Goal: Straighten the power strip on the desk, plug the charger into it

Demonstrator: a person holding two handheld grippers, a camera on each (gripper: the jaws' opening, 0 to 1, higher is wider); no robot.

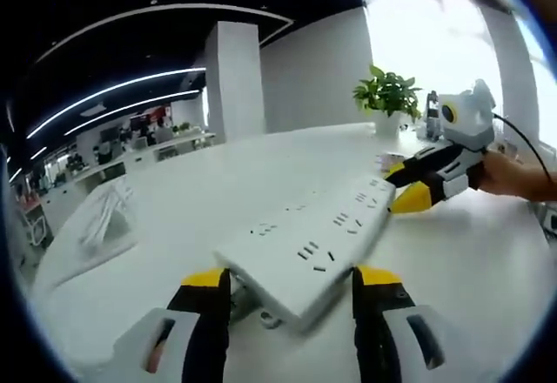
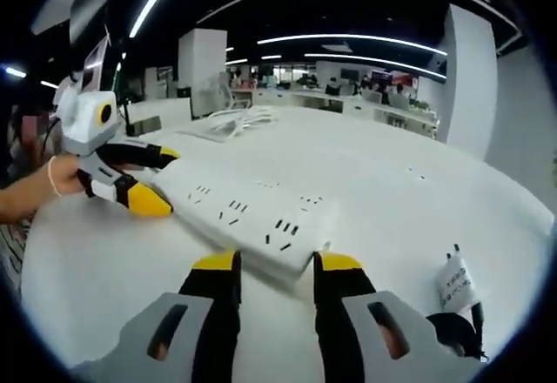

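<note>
Straightening is under way: the left gripper and right gripper each clamp an end of the power strip over the desk. Next, the strip likely needs setting down square, then fetching the charger near the desk's edge.

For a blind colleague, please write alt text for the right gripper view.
A white power strip lies on a white desk, held at both ends: the right gripper straddles the near end and the left gripper holds the far end. A black charger with a white tag sits lower right.
</note>
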